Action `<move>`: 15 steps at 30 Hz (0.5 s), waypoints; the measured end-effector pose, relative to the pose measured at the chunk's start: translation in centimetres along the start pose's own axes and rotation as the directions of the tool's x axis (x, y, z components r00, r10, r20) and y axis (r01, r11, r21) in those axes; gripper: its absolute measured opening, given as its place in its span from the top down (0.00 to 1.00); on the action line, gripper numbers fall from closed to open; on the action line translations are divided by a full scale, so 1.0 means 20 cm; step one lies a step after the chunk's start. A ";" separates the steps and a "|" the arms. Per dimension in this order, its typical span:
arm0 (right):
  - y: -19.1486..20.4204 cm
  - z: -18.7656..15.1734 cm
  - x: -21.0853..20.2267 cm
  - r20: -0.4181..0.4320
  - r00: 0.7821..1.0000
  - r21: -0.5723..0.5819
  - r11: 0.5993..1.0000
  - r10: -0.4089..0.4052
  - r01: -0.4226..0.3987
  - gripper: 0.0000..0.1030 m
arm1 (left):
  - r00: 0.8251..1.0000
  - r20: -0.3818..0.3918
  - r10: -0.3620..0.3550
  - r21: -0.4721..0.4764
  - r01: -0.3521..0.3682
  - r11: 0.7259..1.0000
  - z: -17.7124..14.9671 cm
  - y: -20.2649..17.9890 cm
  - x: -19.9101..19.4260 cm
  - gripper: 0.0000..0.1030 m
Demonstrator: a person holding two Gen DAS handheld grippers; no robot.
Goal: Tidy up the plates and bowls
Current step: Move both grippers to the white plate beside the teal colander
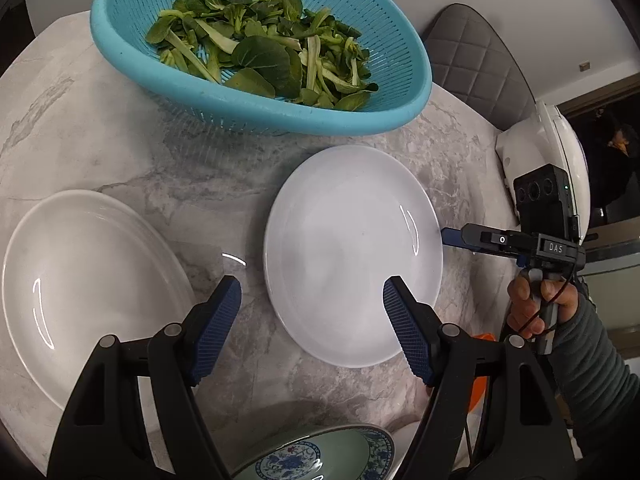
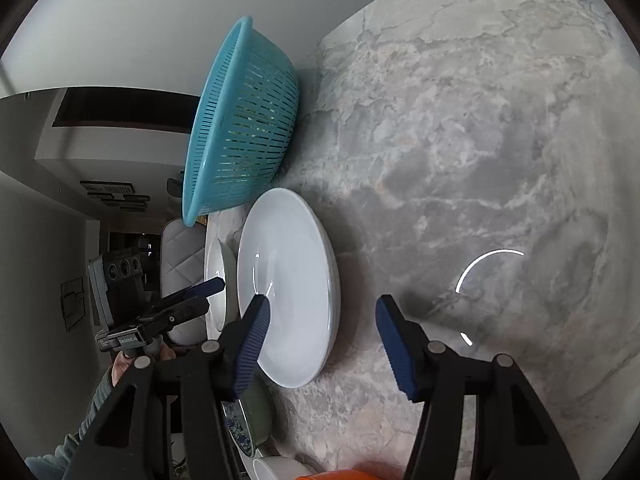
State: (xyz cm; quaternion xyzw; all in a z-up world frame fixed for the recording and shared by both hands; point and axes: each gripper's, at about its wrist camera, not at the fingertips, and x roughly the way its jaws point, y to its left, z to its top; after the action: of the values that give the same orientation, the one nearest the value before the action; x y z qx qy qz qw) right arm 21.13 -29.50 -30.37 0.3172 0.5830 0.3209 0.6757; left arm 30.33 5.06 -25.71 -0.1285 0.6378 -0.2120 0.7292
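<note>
A turquoise colander (image 1: 260, 52) heaped with leafy greens (image 1: 264, 44) was seen at twelve o'clock on the grey marble table (image 1: 120, 152), with a quilted grey chair (image 1: 476, 68) pushed up at two o'clock against a pale wall. A glossy, shallow white plate (image 1: 352, 252) lay at the centre, a second white plate (image 1: 92, 284) at nine o'clock and a blue-patterned green bowl (image 1: 320, 456) at six (only partly visible). The left gripper (image 1: 312, 296) was held open above the table with one finger over the central plate, and the right gripper (image 2: 322, 312) was likewise spread, empty, astride that plate's rim.
</note>
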 end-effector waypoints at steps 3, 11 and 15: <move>0.00 0.00 0.02 -0.005 1.000 -0.006 1.000 -0.003 0.003 0.49 | 1.000 -0.022 0.004 0.021 -0.004 1.000 -0.03 -0.01 0.04 0.31; 0.02 0.01 0.11 -0.009 0.999 -0.010 0.999 -0.041 0.041 0.53 | 0.998 -0.056 -0.016 0.007 0.017 1.000 -0.03 0.01 0.09 0.47; 0.06 0.02 0.15 -0.002 0.998 -0.041 0.997 -0.068 0.068 0.54 | 0.998 -0.064 -0.012 0.002 0.012 1.000 -0.03 0.03 0.10 0.51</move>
State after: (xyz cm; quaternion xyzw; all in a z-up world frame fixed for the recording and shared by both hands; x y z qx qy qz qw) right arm 21.78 -26.29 -31.08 0.2828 0.5878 0.3100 0.6917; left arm 30.11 4.57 -27.83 -0.1247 0.6596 -0.2212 0.7074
